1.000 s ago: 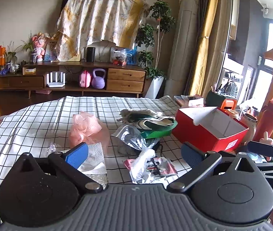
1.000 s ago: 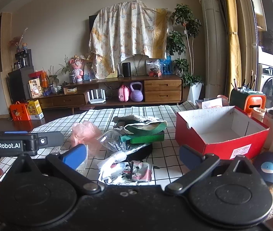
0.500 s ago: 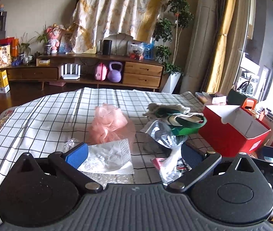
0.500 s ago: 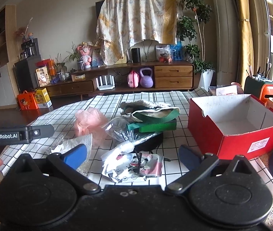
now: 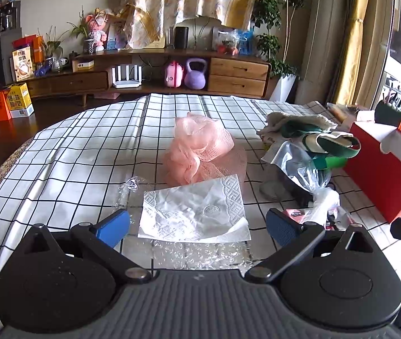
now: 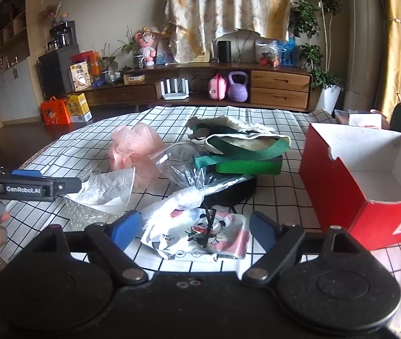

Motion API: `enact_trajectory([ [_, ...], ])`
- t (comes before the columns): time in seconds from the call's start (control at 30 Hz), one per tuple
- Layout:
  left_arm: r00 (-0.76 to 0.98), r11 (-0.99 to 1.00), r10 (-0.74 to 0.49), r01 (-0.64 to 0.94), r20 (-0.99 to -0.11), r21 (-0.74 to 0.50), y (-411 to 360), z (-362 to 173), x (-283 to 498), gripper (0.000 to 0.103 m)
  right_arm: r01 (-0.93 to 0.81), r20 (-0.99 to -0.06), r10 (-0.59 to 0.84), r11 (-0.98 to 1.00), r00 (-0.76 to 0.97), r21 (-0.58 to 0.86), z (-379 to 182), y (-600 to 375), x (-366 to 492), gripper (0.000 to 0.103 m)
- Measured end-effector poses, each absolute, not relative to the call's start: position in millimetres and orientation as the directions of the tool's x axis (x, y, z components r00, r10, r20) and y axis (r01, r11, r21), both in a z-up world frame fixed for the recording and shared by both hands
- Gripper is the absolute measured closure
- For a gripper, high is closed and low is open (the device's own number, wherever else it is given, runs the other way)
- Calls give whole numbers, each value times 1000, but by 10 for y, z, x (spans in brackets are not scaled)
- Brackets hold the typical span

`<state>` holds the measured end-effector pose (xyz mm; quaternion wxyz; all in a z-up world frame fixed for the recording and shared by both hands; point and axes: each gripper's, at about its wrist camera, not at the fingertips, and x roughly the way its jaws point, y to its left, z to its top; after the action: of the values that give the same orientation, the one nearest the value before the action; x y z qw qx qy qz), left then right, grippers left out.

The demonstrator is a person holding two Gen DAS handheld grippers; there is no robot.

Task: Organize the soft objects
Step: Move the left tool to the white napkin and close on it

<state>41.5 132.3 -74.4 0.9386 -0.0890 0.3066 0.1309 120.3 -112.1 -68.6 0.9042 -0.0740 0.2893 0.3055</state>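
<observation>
At lower centre, the right claw [image 6: 193, 227] is closing around the panda packet [image 6: 200, 233]; left claw [image 5: 197, 223] gapes over the white napkin [image 5: 194, 212]. Pinch flat, avoid the desk [image 5: 73, 155] cloth.

Red box [image 5: 381, 169]: right side cut off by the frame edge in both wrist views. Black item [image 6: 234, 189] under the clear bag [image 6: 189, 169] and green strap: mostly hidden, identity unclear. Bubble wrap [image 5: 200, 254]: near edge covered by the napkin [image 5: 197, 212] and the gripper body. Pouch print [image 6: 200, 234]: too small to read.
</observation>
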Motion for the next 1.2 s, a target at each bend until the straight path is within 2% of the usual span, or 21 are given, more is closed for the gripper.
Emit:
enact_trajectory([
  [0.17, 762, 965, 171, -259, -625, -52, 1266, -895, 543, 0, -618, -591, 512, 786, 623, 30, -747, -1014, 1370, 21],
  [0.37, 764, 979, 194, -192, -616, 70, 1160, -1020, 740, 0, -609, -636, 497, 792, 591, 53, -840, -866, 1627, 22],
  [0.9, 707, 965, 190, -262, -681, -3, 1335, -1275, 1239, 4, -451, -706, 469, 861, 530, 233, -1062, -571, 2244, 29],
  [1.1, 684, 967, 177, -255, -707, -4, 1324, -1380, 1285, 27, -453, -733, 471, 857, 491, 247, -1150, -473, 2257, 48],
  [1.2, 682, 967, 157, -254, -715, -30, 1364, -1424, 1284, 43, -461, -733, 477, 852, 485, 248, -1139, -488, 2232, 59],
])
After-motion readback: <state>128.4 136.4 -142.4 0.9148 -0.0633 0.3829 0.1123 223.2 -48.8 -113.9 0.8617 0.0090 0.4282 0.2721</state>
